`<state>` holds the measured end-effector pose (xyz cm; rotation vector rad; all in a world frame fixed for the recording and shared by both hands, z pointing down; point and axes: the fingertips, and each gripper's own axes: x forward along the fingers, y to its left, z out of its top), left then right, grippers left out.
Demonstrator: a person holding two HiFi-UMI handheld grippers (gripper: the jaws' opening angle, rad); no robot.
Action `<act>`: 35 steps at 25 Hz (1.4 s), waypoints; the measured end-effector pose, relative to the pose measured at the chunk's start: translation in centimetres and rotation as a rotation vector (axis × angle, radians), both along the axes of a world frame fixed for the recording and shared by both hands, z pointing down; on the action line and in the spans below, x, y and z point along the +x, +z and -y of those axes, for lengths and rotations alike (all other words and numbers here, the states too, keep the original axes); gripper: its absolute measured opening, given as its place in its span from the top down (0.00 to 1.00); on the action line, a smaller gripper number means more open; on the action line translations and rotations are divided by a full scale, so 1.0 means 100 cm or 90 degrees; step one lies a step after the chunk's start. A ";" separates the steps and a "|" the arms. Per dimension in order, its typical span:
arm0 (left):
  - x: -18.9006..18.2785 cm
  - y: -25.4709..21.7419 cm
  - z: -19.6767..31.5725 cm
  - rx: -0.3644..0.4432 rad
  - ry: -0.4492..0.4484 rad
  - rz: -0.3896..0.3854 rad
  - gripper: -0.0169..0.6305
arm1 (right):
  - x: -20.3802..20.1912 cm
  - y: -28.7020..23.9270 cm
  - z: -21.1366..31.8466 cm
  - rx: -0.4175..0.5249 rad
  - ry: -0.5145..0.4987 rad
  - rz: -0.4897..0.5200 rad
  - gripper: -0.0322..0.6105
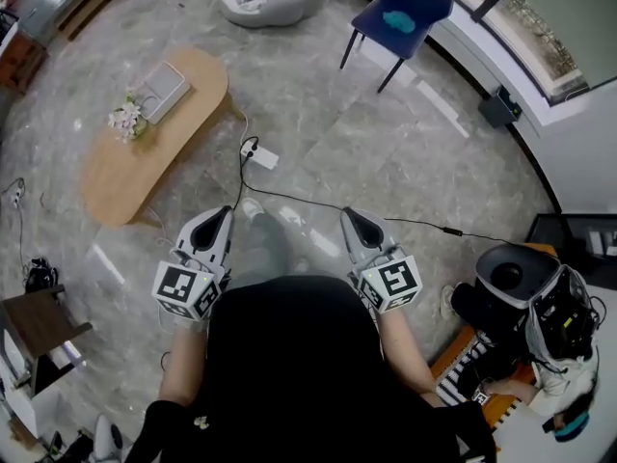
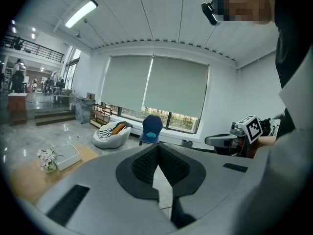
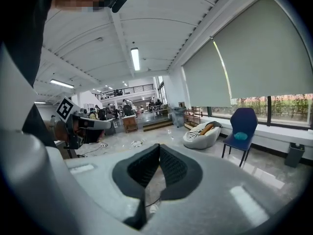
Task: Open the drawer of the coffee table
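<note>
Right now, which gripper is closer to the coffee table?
The left gripper: the wooden coffee table sits ahead to its left; the right gripper is farther off.

The person wears a black top (image 1: 289, 365). The left gripper (image 1: 226, 212) and the right gripper (image 1: 348, 216) have smooth light-grey shells tapering to dark tips, and each carries a white cube (image 1: 185, 290) printed with black square markers. Their pads (image 2: 142, 164) are black with a fine ribbed texture.
</note>
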<state>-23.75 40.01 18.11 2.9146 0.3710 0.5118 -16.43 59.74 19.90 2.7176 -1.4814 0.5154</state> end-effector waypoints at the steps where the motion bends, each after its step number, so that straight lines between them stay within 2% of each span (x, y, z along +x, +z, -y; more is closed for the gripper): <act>1: 0.010 0.004 0.009 -0.003 -0.002 0.002 0.96 | 0.011 0.003 0.009 -0.003 -0.001 0.002 0.95; 12: 0.124 0.028 0.162 -0.041 -0.054 0.048 0.96 | 0.154 0.001 0.166 -0.050 -0.062 0.006 0.95; 21: 0.156 0.043 0.271 -0.080 -0.158 0.094 0.96 | 0.227 -0.003 0.276 -0.065 -0.127 0.008 0.95; 29: 0.193 0.055 0.322 -0.082 -0.265 0.106 0.96 | 0.311 0.017 0.367 -0.089 -0.260 0.013 0.95; 35: 0.215 0.052 0.351 -0.055 -0.430 0.107 0.96 | 0.364 0.034 0.431 -0.115 -0.428 0.023 0.95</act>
